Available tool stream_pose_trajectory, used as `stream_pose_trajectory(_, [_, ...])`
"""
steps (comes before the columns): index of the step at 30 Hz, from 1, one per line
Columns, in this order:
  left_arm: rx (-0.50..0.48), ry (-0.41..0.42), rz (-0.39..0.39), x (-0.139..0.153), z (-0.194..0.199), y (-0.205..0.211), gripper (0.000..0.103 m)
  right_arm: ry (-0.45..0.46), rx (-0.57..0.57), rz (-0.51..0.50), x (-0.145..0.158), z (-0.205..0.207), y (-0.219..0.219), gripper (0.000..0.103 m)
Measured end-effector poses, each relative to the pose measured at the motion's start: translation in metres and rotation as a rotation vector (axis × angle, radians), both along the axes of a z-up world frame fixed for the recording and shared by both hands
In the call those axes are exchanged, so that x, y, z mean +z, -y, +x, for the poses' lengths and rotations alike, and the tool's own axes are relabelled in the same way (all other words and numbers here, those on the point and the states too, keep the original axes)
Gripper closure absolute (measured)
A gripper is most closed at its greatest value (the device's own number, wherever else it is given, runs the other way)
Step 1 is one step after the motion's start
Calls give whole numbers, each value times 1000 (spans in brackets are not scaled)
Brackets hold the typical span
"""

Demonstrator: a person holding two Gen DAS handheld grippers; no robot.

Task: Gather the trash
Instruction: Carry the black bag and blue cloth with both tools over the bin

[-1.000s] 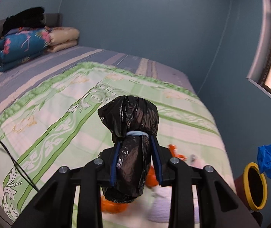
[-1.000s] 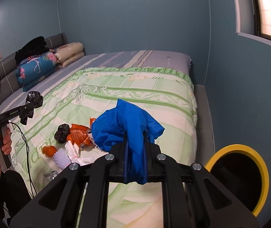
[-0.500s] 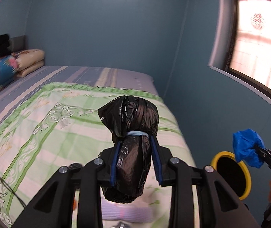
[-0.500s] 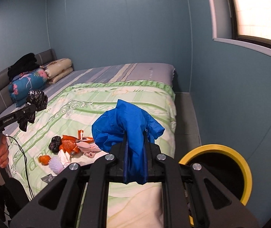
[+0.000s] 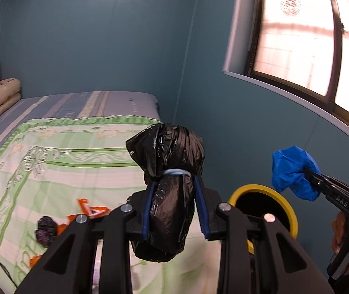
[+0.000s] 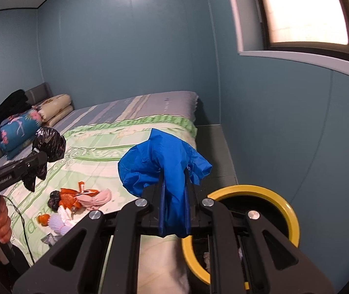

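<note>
You are holding a tied black trash bag (image 5: 169,191) in the left gripper (image 5: 175,210), whose blue pads are pressing on the bag's lower half just below its pale blue tie, so the claw is closed down on the bundle with the knotted top bulging above the fingers. In your other hand, the right gripper (image 6: 174,205) is nearly closed, pinching a crumpled blue plastic bag (image 6: 164,166) between its narrow pads, the loose plastic puffing out above and to both sides. The yellow-rimmed bin (image 6: 288,210) is standing on the floor beside the bed (image 6: 125,132), right under and beyond the right gripper's fingers, with its dark mouth open upward; from the left wrist view it is sitting just to the right of the black bag, with the blue bag hanging above it. More trash is lying in a small heap (image 6: 76,201) on the green patterned bedcover: orange wrappers, a small black bag, pink and pale crumpled pieces. Folded bedding (image 6: 17,132) is piled at the headboard end, and a window (image 5: 304,36) is glowing on the right wall.
</note>
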State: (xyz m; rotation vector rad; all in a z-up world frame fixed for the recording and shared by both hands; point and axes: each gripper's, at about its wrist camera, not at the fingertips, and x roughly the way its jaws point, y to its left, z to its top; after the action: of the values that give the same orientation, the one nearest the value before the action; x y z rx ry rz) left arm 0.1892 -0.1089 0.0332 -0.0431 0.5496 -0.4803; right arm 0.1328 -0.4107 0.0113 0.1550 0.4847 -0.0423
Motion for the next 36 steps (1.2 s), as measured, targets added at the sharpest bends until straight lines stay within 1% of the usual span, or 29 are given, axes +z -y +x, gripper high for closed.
stream_pose_trajectory(10, [-119,-8,34,-15,-5,67,74,-8,-114,27,-20,-10,42,92])
stream_pose_trajectory(15, [-165,-16,57,-24,-2,96,74,-28,-157,43,-33,-9,65,92])
stream_pose_trajectory(21, [-218,-51,73,-40,6,132,74,-53,-221,55,-51,-8,88,92])
stream_pose_trajectory(27, [-267,-95,83,-60,13,164,74,-100,-279,84,-74,1,110,92])
stream_pose_trajectory(31, [-295,-133,92,-76,16,181,74,-133,-305,103,-87,7,122,92])
stream_pose_trajectory(36, [-325,-164,121,-95,18,200,74,-162,-323,121,-102,5,131,92])
